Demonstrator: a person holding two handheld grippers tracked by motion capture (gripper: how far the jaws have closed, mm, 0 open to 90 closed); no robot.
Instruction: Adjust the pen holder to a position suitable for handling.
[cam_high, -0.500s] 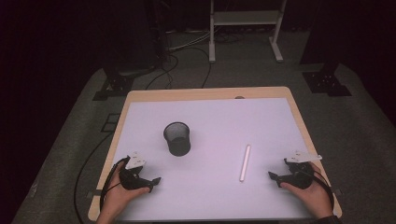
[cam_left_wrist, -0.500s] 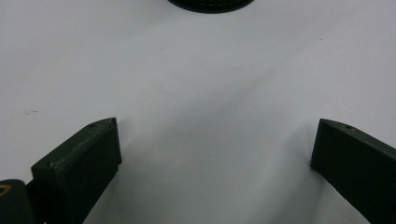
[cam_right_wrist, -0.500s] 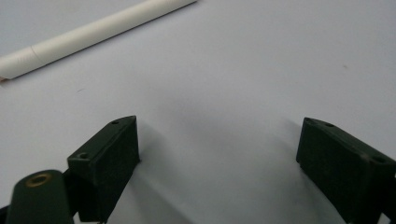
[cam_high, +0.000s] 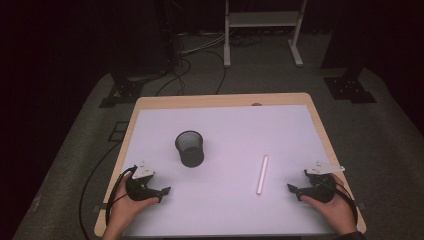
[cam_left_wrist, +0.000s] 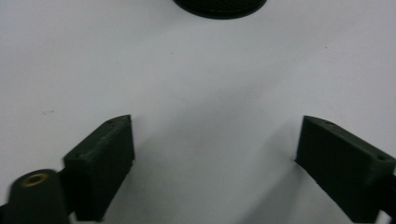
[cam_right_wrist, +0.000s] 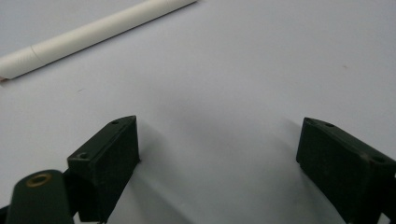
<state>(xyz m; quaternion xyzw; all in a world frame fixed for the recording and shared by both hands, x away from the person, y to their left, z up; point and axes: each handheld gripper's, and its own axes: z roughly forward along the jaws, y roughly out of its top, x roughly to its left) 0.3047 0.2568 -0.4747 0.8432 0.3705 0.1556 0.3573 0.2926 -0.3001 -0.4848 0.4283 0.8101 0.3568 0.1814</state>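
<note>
The bench (cam_high: 150, 102) carries a white sheet. On it a black mesh cup (cam_high: 190, 148) stands upright left of the middle, and a white stick (cam_high: 262, 174) lies to the right. The left tongs (cam_high: 161, 194) rest at the near left, jaws apart and empty, just near of the cup. The right tongs (cam_high: 294, 191) rest at the near right, wide and empty, just beside the stick.

A wooden-edged table (cam_high: 220, 100) carries a white sheet (cam_high: 225, 200) that covers nearly its whole top, leaving a rim of bare wood. On the sheet, a black mesh pen cup (cam_high: 190, 148) stands upright at about ten o'clock from the sheet's middle. A white paper-wrapped stick (cam_high: 262, 174) lies flat at about four o'clock, well apart from the cup, its length running nearly twelve to six.
</note>
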